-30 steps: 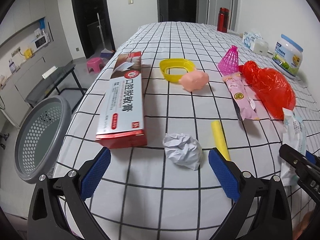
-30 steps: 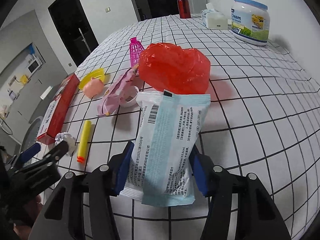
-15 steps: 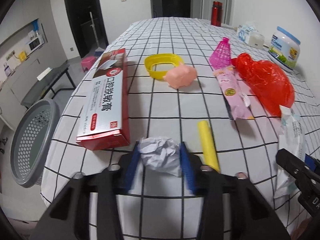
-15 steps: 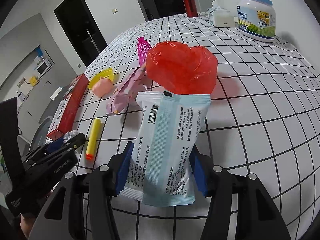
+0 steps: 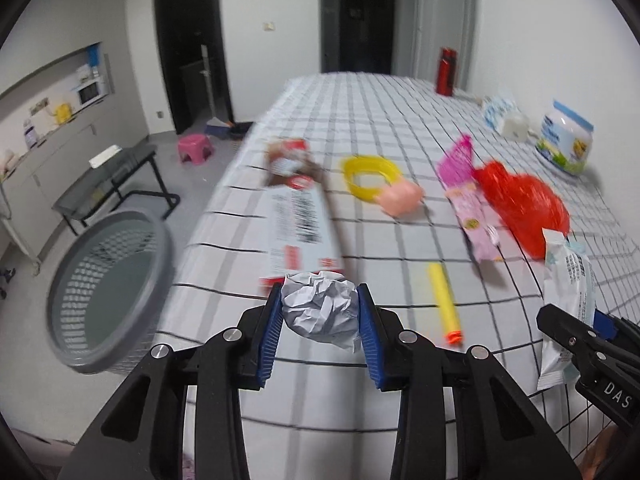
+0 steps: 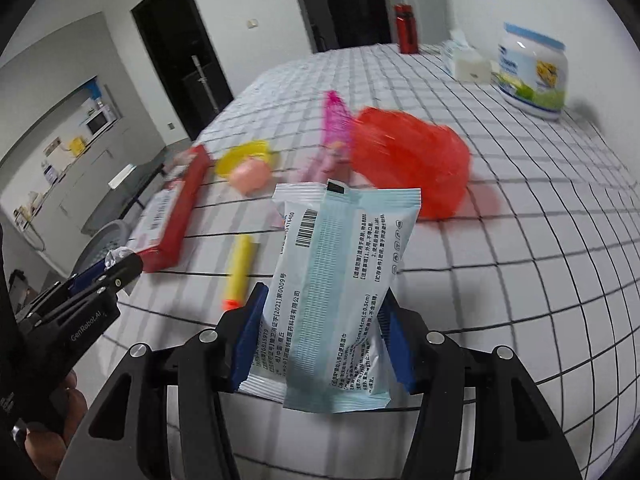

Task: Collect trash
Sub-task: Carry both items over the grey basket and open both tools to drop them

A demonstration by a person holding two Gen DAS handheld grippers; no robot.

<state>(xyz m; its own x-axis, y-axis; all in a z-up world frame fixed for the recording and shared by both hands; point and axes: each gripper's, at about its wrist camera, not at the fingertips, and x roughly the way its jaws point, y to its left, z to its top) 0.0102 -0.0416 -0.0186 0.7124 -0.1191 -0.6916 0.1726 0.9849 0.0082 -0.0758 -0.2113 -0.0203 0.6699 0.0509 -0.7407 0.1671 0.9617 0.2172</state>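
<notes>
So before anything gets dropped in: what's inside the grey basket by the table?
The grey basket looks empty: only its perforated wall and bare bottom show. Its near rim hides the closest inner side, and the picture is blurred.

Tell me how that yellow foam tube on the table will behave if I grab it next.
The yellow foam tube looks light and squashy, so it should compress between the pads. Being round, it may roll if nudged sideways.

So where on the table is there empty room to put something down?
The checked table is bare to the right of the red bag, out to the white tub, and along the near edge. The far end before the red bottle is bare too. The middle is crowded: red box, yellow ring, pink wrapper.
</notes>
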